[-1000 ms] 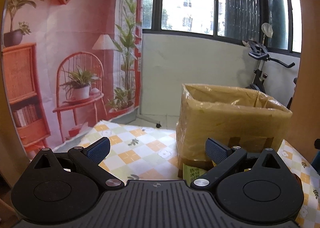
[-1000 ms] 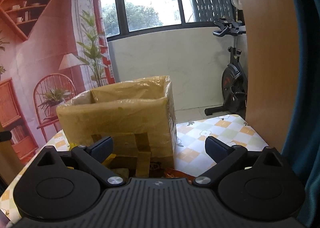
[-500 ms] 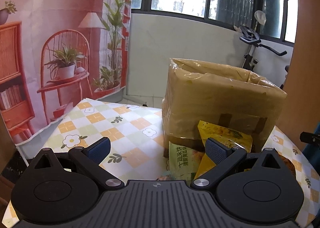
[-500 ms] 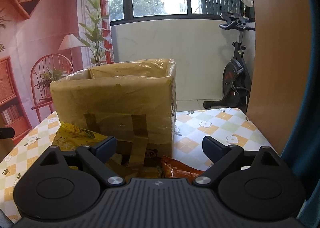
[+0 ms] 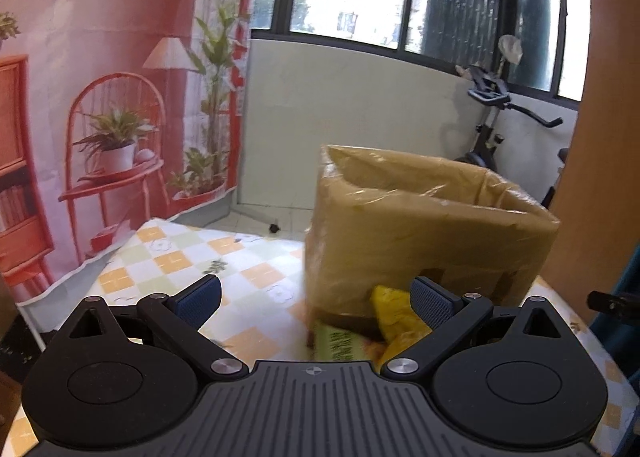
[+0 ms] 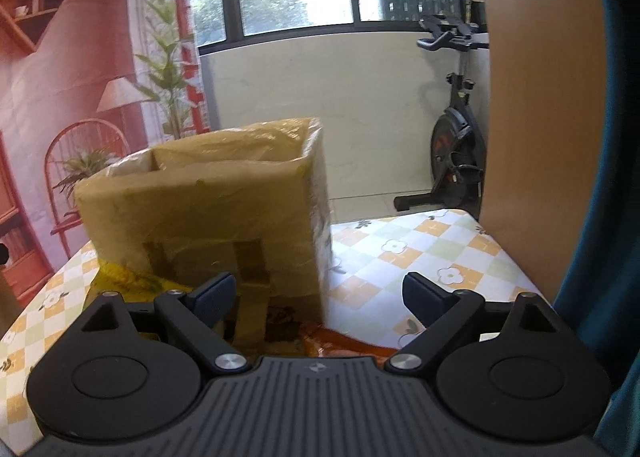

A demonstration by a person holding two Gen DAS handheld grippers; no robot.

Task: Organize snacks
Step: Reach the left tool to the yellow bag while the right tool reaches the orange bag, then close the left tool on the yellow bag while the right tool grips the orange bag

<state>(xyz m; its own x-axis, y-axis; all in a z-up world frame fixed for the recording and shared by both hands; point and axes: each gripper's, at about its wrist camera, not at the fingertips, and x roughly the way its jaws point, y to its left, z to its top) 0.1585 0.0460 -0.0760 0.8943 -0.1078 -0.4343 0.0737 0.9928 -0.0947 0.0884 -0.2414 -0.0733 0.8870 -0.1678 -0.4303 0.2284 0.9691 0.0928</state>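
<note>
A tall open cardboard box [image 5: 420, 217] wrapped in brown tape stands on the checked tablecloth; it also shows in the right wrist view [image 6: 208, 217]. Snack bags lie at its front base: a yellow bag [image 5: 394, 311], a green bag [image 5: 340, 343], the yellow bag again in the right wrist view [image 6: 128, 277], and an orange bag [image 6: 340, 343]. My left gripper [image 5: 316, 297] is open and empty, in front of the box's left corner. My right gripper [image 6: 320, 295] is open and empty, in front of the box's right corner.
The table with its flower-checked cloth [image 5: 180, 257] extends left of the box and right of it [image 6: 420, 257]. A wooden panel [image 6: 540, 117] stands at the right. An exercise bike [image 6: 452, 145] and a printed backdrop [image 5: 100, 97] are behind the table.
Both grippers have shifted view: the box sits slightly farther and the snack bags show lower and more hidden behind the gripper bodies. Jaws stay open.
</note>
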